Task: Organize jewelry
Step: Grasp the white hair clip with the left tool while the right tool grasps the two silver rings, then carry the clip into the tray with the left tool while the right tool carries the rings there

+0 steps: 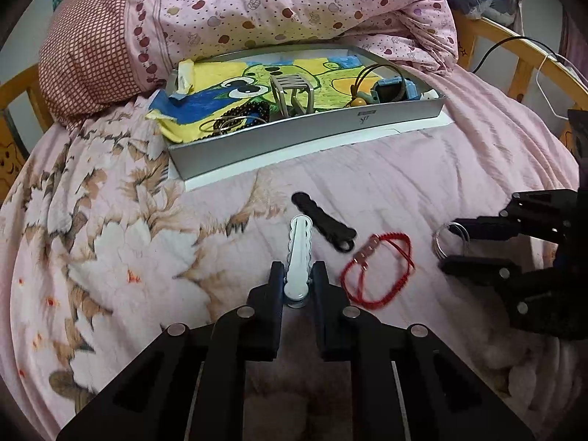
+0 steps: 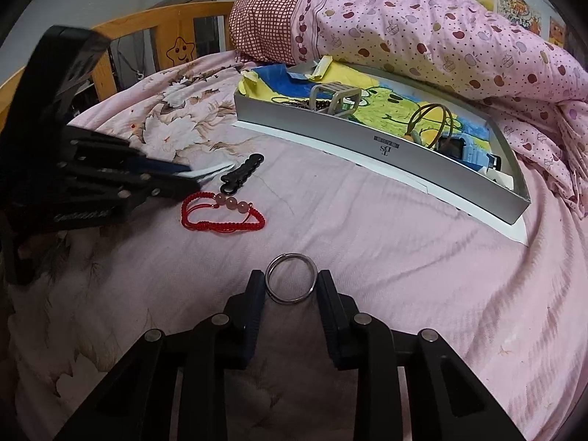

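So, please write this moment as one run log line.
left gripper: shut on white plastic hair clip | right gripper: around silver metal ring, grip unclear

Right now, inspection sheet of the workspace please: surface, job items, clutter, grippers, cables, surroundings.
Surface: pink floral bedsheet, wrinkled.
Job's things: grey tray holding jewelry; white hair clip, black hair clip, red cord bracelet, metal ring outside it.
Clutter: nothing seen.
Grippers: left gripper shut on white hair clip; right gripper straddles metal ring, grip unclear.
Cables: black cable by bedrail.
Surroundings: apple-print quilt, wooden bedrail.
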Motion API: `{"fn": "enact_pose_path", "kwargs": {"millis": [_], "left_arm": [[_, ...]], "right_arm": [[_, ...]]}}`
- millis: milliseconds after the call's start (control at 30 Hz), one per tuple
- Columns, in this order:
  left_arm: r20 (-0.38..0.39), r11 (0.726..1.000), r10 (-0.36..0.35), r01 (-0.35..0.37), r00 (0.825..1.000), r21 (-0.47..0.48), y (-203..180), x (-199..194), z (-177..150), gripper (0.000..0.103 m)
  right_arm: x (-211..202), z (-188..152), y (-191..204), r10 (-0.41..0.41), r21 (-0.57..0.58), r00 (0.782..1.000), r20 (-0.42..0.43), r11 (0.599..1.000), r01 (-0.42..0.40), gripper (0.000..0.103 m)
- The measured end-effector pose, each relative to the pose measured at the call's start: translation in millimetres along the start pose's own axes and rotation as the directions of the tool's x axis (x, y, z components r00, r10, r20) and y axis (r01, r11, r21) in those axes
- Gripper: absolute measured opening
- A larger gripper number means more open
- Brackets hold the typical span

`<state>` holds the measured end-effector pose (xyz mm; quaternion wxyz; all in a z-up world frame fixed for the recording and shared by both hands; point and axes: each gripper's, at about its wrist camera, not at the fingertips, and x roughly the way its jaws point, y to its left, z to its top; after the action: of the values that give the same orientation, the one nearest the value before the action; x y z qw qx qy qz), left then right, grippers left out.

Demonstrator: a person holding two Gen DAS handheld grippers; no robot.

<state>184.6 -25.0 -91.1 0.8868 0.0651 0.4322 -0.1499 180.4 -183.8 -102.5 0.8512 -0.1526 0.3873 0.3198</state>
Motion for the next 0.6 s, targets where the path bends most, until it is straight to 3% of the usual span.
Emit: {"fn": "enact_pose_path", "kwargs": {"millis": [300,600], "left_arm": [[0.013,0.998,-0.030,0.031,0.999,-0.048,-13,-17,-8,0.012],[0.079,0.997,-0.026,0.032,0.997,-0.077,-19,-37,6,0.012]], "right_arm": [[-8,0,-1,-0.018,0.011,0.999,0.038,1.000,0.018,0.027],[-20,7,-10,-0.060,0.050,0.991,0.121,0.997,0.055,0.027]]}}
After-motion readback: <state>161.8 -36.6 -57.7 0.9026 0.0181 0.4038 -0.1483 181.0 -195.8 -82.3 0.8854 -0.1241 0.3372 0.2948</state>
